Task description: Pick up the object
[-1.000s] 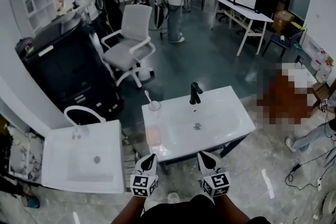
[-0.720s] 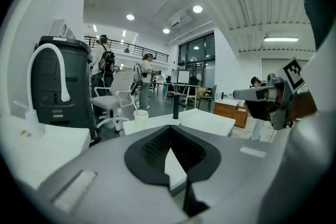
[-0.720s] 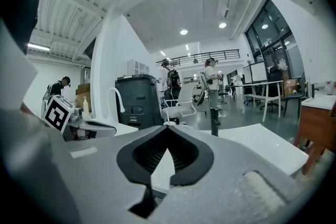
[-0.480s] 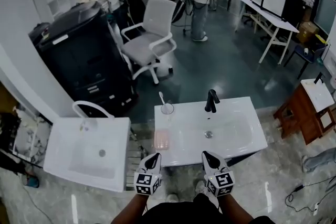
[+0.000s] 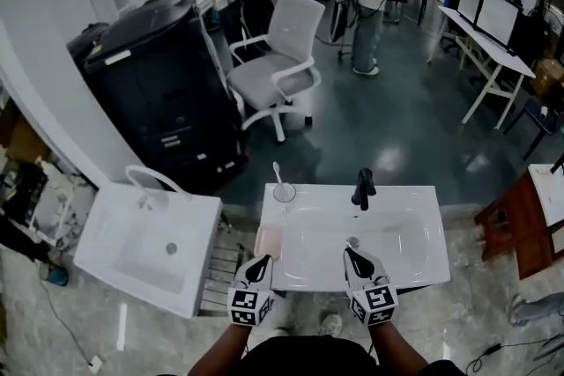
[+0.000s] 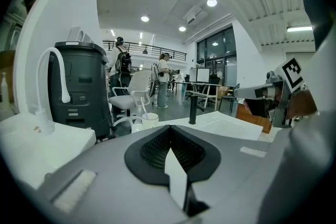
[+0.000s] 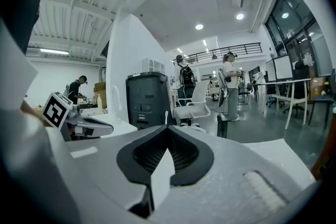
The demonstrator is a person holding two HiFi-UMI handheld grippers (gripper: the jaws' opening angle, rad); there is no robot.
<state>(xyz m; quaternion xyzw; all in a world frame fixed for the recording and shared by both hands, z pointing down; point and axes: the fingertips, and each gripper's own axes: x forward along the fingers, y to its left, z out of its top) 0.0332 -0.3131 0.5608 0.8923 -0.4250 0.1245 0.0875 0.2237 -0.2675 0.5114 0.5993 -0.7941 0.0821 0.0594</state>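
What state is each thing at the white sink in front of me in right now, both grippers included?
left gripper: shut, holding nothing
right gripper: shut, holding nothing
cup: upright, with a toothbrush standing in it
faucet: upright, no water seen running
pink tray: lying flat on the left rim of the sink, untouched

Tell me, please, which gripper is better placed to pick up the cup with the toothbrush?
Probably left. The cup stands at the basin's back left corner, ahead of the left gripper; the right gripper would reach across.
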